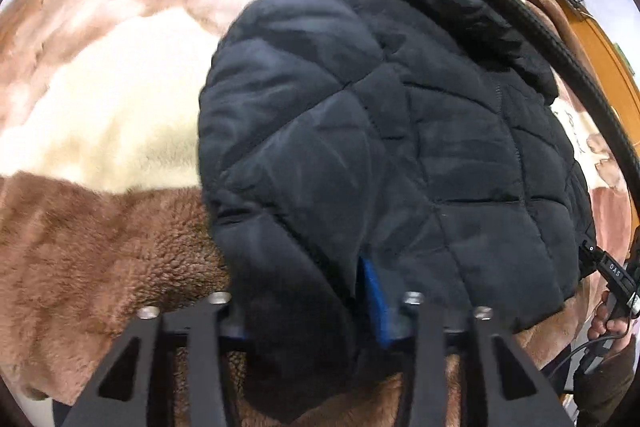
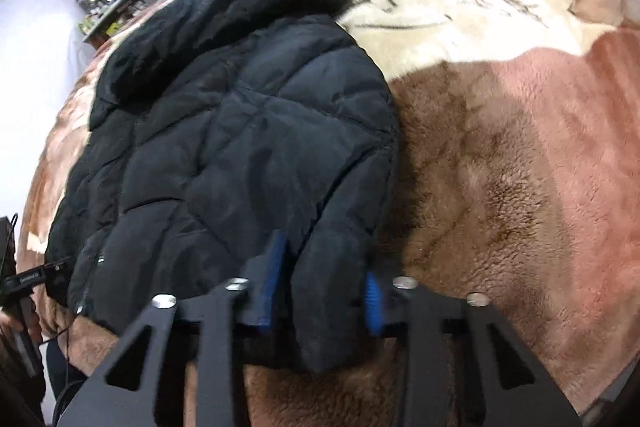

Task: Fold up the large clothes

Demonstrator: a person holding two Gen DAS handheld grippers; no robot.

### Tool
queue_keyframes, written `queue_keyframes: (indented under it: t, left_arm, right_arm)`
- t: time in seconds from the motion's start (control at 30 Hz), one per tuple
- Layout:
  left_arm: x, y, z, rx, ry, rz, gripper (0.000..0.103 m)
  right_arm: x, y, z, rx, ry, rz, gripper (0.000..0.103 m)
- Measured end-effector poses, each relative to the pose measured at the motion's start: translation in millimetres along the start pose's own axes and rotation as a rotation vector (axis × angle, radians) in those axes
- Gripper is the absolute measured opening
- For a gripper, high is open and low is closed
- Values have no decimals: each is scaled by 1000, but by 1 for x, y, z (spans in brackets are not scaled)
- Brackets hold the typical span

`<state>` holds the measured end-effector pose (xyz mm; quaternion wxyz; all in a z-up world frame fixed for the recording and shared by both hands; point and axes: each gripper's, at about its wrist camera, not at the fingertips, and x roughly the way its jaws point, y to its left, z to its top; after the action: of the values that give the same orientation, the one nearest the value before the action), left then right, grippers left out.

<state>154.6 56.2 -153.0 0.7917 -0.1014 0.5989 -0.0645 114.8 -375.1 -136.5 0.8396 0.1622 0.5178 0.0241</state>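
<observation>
Left wrist: both grippers, left gripper (image 1: 316,311) and right gripper (image 2: 320,291), pointing steeply down, clamp the black jacket (image 1: 380,131) hem (blurred).

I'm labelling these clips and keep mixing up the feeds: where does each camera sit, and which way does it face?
Left wrist: on the left gripper, aimed steeply down at the black quilted puffer jacket's hem; the person's other hand shows at right.
Right wrist: on the right gripper, aimed steeply down at the hem's other corner, blue pads pinching it.
Shared: the jacket and the brown-and-cream fleece blanket under it.
</observation>
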Motion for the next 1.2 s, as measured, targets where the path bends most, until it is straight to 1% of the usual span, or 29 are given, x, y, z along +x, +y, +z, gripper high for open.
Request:
queue_keyframes:
  t: [0.1,0.23,0.3,0.47,0.63,0.77,0.83,0.93,0.97,1.07,1.17,1.2]
  left_arm:
    - [-20,-5,-3,11,-47,-19,24]
    - [-49,-8,-11,9,-99,-59,22]
    - [-63,-9,-19,31,-114,-71,22]
    - [-91,-2,-43,29,-124,-105,22]
    - [-111,9,-60,14,-122,-136,22]
    - [-131,9,-79,33,-128,-139,22]
    - [-138,6,-83,45,-136,-148,22]
    - [-152,6,-81,61,-151,-161,22]
    - [-158,11,-83,64,-161,-165,22]
    - [-168,9,-68,57,-187,-179,22]
    - [-172,-1,-45,55,-211,-176,22]
    - [-172,2,-33,40,-213,-182,22]
  right_arm:
    - [-18,7,0,-2,-38,23,17]
    - [-50,24,-5,-45,-79,34,16]
    - [-66,30,-12,-65,-88,42,16]
    - [-96,29,-32,-53,-105,91,16]
    - [-117,31,-55,-54,-107,115,16]
    - [-135,33,-70,-66,-117,123,16]
    - [-143,35,-72,-73,-128,127,16]
    - [-146,38,-64,-91,-142,123,16]
    - [-146,38,-61,-93,-146,123,16]
    - [-147,42,-47,-97,-163,135,16]
    - [-146,46,-26,-101,-171,140,16]
    - [-146,46,-19,-102,-172,138,16]
